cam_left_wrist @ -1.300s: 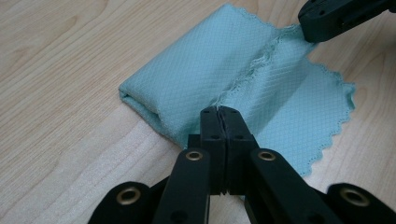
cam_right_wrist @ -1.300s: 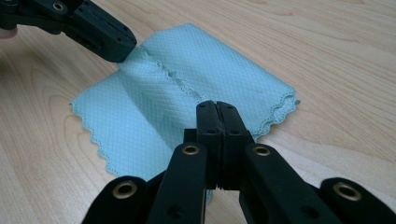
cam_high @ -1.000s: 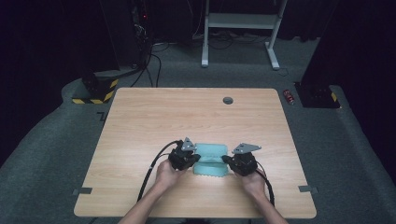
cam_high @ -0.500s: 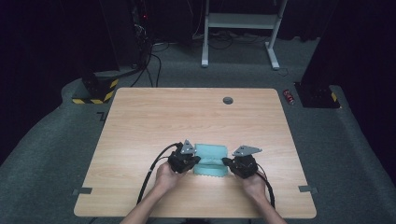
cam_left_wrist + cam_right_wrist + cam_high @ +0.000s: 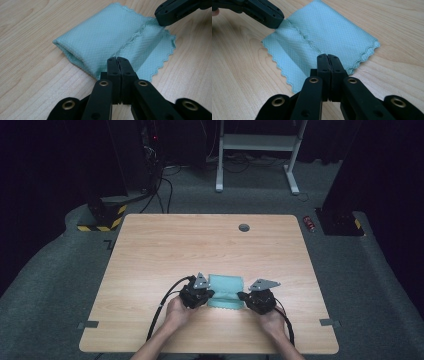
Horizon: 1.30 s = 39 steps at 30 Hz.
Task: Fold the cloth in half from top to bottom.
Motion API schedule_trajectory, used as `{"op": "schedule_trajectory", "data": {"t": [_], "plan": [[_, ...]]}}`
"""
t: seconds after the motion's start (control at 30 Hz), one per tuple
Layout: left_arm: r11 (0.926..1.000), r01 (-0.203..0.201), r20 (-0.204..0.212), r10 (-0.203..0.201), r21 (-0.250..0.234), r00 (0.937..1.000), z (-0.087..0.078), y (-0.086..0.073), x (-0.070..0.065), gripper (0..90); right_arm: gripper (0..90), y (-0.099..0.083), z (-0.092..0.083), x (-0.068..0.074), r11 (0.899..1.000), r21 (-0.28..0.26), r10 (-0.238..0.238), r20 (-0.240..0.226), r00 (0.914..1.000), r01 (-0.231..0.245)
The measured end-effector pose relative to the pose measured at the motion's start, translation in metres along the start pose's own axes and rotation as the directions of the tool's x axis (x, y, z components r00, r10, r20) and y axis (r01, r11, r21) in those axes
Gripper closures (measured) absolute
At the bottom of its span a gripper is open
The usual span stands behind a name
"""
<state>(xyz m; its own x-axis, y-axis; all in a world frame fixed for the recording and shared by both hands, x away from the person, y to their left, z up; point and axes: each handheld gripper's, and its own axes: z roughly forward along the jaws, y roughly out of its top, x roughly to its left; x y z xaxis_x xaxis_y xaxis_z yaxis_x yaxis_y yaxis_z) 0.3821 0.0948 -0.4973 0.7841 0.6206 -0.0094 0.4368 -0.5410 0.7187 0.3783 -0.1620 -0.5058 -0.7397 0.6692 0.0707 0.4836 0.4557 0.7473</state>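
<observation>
Teal microfibre cloth (image 5: 225, 291) lies folded near the table's (image 5: 150, 255) front edge, barely changed from a second ago, left gripper (image 5: 117, 60) and right gripper (image 5: 328, 57) still clamped on its side edges, suggesting another fold is pending.

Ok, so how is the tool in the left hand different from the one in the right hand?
The left tool sits at the cloth's left edge, the right tool at its right edge. The left tool's cable loops wide across the table; the right tool's cable runs back beside the arm. Both are black, jaws shut, tips at the cloth's folded-over flap.
</observation>
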Motion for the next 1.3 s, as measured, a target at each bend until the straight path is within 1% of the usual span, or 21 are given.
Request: {"op": "schedule_trajectory", "data": {"t": [0.17, 0.53, 0.6, 0.7, 0.73, 0.77, 0.8, 0.9, 0.93, 1.07, 1.17, 1.3], "plan": [[1.0000, -0.002, 0.006, 0.002, 0.002, 1.0000, -0.001, -0.002, -0.002, 88.7, 89.1, 0.000, -0.002, 0.001, 1.000, -0.006, -0.004, -0.004, 1.0000, 0.004], [0.9997, 0.022, 0.022, -0.022, 0.006, 0.9995, 0.000, -0.006, -0.004, 88.4, 88.9, -0.005, -0.001, 0.002, 1.000, 0.006, -0.001, -0.011, 0.9999, 0.001], [0.9998, 0.018, 0.020, -0.018, 0.004, 0.9996, 0.000, -0.007, -0.005, 88.4, 88.9, -0.007, -0.001, 0.003, 1.000, 0.007, 0.002, -0.010, 0.9999, -0.002], [0.9997, 0.025, 0.023, -0.025, 0.002, 0.9994, 0.000, -0.009, -0.006, 88.3, 88.7, -0.008, -0.001, 0.004, 1.000, 0.008, 0.002, -0.013, 0.9999, -0.002], [0.9998, 0.019, 0.022, -0.019, 0.004, 0.9996, 0.000, -0.009, -0.006, 88.2, 88.6, -0.008, -0.001, 0.004, 1.000, 0.010, 0.002, -0.014, 0.9999, -0.002], [0.9998, 0.021, 0.024, -0.021, -0.001, 0.9995, 0.000, -0.009, -0.006, 87.8, 88.5, -0.009, 0.000, 0.004, 1.000, 0.012, 0.004, -0.015, 0.9999, -0.003], [0.9999, 0.012, 0.023, -0.012, -0.003, 0.9997, -0.001, -0.010, -0.006, 87.2, 88.3, -0.009, 0.000, 0.004, 1.000, 0.013, 0.001, -0.015, 0.9999, 0.000], [0.9998, 0.018, 0.026, -0.018, -0.006, 0.9995, -0.001, -0.012, -0.005, 85.9, 86.9, -0.010, 0.000, 0.005, 1.000, 0.015, -0.006, -0.013, 0.9999, 0.006], [0.9996, 0.027, 0.031, -0.027, -0.006, 0.9992, -0.001, -0.013, -0.004, 85.1, 85.9, -0.011, -0.001, 0.005, 1.000, 0.015, 0.000, -0.014, 0.9999, 0.000], [0.9993, 0.036, 0.045, -0.035, -0.010, 0.9984, -0.004, -0.013, -0.004, 80.1, 81.8, -0.012, -0.003, 0.003, 1.000, 0.013, 0.007, -0.024, 0.9997, -0.007], [0.9982, 0.051, 0.061, -0.050, -0.029, 0.9969, -0.007, -0.013, -0.002, 72.8, 77.3, -0.012, -0.005, 0.002, 1.000, 0.000, 0.008, -0.034, 0.9994, -0.008], [0.9956, 0.079, 0.072, -0.075, -0.052, 0.9946, -0.011, -0.012, -0.001, 66.8, 75.9, -0.012, -0.010, 0.001, 0.999, -0.020, 0.026, -0.053, 0.9983, -0.027]]}}
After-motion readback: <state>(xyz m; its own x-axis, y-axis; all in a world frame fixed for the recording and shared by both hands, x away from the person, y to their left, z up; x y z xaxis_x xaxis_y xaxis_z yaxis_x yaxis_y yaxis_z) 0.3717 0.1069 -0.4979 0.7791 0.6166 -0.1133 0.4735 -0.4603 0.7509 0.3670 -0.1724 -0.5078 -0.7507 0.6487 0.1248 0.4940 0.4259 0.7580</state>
